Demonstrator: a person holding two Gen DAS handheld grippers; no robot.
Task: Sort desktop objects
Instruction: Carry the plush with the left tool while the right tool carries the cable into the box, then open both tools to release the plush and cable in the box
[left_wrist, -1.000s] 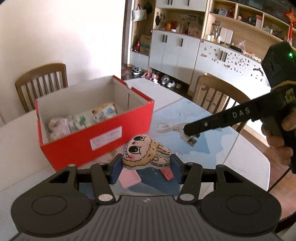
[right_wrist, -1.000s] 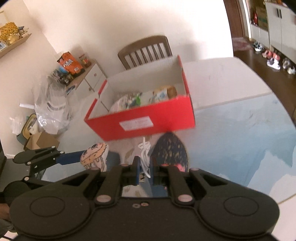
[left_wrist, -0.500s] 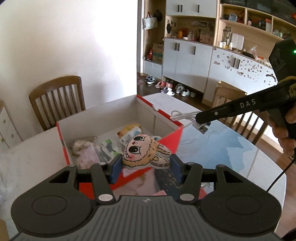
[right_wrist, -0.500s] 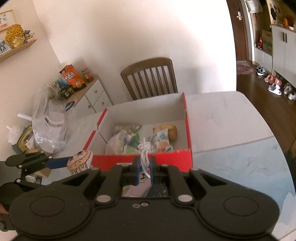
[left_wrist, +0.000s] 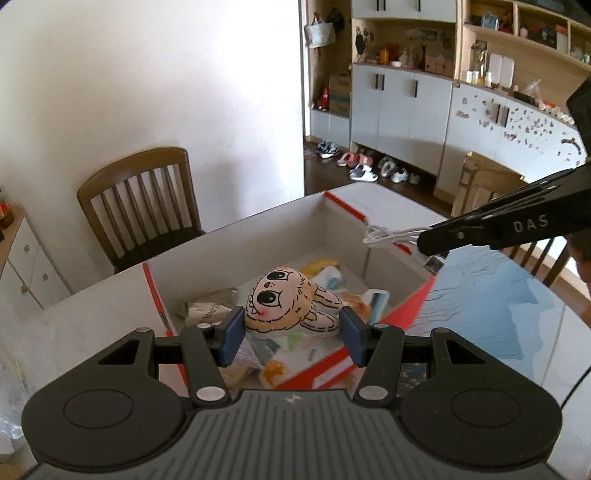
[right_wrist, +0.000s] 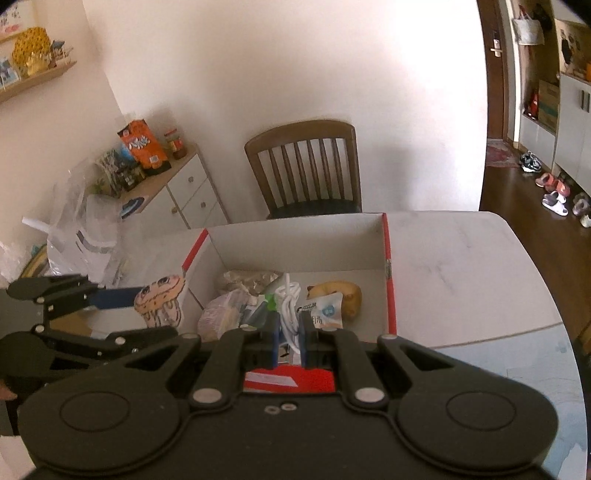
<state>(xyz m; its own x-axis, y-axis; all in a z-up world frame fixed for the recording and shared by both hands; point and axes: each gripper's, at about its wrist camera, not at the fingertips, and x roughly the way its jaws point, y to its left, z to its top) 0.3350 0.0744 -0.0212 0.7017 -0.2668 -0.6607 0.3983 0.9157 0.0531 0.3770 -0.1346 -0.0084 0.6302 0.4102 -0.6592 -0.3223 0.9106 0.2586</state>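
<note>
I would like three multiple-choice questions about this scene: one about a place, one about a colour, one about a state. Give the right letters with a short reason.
1. Where is the soft toy?
A. lying on the chair
B. held above the open box
C. on the floor

2. What colour is the outside of the box?
A. red
B. green
C. black

3. How is the right gripper?
A. wide open and empty
B. shut on the white cable
C. holding the toy

Answers:
1 B: the left gripper clamps the toy between its jaws over the box.
2 A: the rim and front wall are red, the inside white.
3 B: its jaws pinch the white cable, which loops up between them.
</note>
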